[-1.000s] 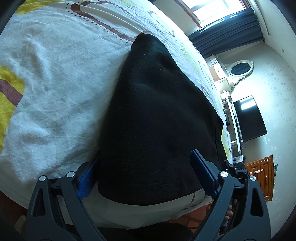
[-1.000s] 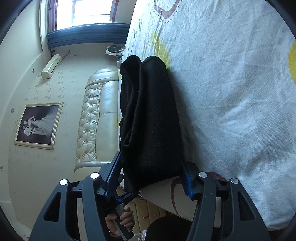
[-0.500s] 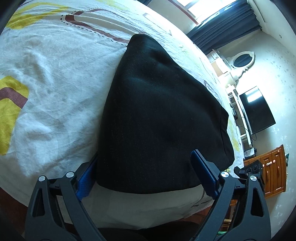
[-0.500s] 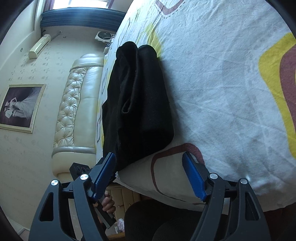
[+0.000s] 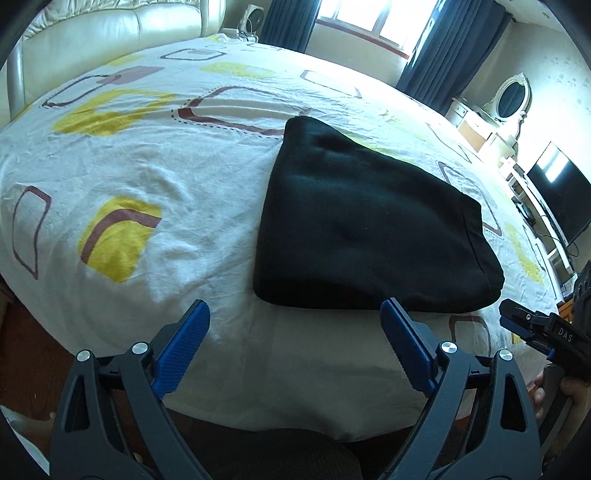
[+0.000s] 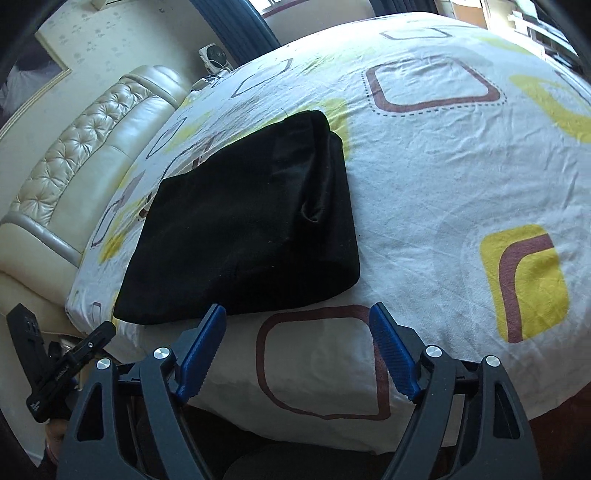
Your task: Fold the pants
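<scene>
Covering the bed [image 5: 110,177], a patterned sheet [image 6: 443,184] under folded black pants [image 5: 362,229]; both tongs [image 5: 295,314] [image 6: 297,314] apart, empty.

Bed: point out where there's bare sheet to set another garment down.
Open sheet lies between the folded pants and the headboard; more lies on their other side. The near strip by both open grippers is narrow.

LEFT WRIST: sits near the bed's [image 5: 221,192] foot edge, faces across it toward the window [image 5: 373,18] | RIGHT WRIST: sits near the same edge, faces toward the tufted headboard [image 6: 85,147] | SHARED: folded black pants [image 5: 362,221] [image 6: 251,225], patterned sheet, close in both.
</scene>
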A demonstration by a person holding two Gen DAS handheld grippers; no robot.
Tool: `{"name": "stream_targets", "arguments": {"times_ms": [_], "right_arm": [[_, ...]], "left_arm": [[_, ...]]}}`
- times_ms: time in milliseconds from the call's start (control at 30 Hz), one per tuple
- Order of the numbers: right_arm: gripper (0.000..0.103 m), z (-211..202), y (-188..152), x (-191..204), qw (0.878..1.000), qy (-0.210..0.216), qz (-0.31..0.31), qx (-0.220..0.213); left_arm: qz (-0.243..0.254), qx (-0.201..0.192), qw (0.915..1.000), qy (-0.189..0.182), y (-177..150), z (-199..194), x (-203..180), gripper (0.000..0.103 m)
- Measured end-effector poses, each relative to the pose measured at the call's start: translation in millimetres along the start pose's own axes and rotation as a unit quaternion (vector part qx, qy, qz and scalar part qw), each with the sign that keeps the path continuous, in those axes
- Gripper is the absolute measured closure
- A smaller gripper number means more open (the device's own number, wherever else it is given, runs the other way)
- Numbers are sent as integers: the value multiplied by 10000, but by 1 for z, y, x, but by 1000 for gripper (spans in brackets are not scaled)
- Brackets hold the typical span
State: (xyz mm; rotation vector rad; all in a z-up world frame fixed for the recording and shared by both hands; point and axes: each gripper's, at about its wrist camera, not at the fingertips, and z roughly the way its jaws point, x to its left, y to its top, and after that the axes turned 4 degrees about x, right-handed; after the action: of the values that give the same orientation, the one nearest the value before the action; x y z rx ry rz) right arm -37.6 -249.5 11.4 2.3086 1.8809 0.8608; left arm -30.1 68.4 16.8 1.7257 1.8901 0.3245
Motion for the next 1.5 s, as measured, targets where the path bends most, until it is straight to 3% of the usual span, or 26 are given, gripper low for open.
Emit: {"name": "stream_targets", "arguments": {"times_ms": [233, 533, 667, 800, 1500], "right_arm": [[24, -2, -10, 28, 9968, -430, -619, -278], [24, 3, -9, 24, 9941, -680, -742, -407], [24, 6, -7, 17, 9940, -766, -672, -385], [24, 10, -9, 16, 9946, -729, -678, -298], [24, 15, -14, 24, 9946, -628, -807, -159]], "left_arm": [[338, -372, 9984, 252, -8, -16, -13, 10], [1057, -660, 9914, 388, -10, -18, -45, 10], [1064, -606, 9918, 358, -10, -18, -47, 10], [1122, -566, 9903, 599, -11, -16, -50, 10], [1168, -608, 9889, 685, -10, -21, -56, 6]]}}
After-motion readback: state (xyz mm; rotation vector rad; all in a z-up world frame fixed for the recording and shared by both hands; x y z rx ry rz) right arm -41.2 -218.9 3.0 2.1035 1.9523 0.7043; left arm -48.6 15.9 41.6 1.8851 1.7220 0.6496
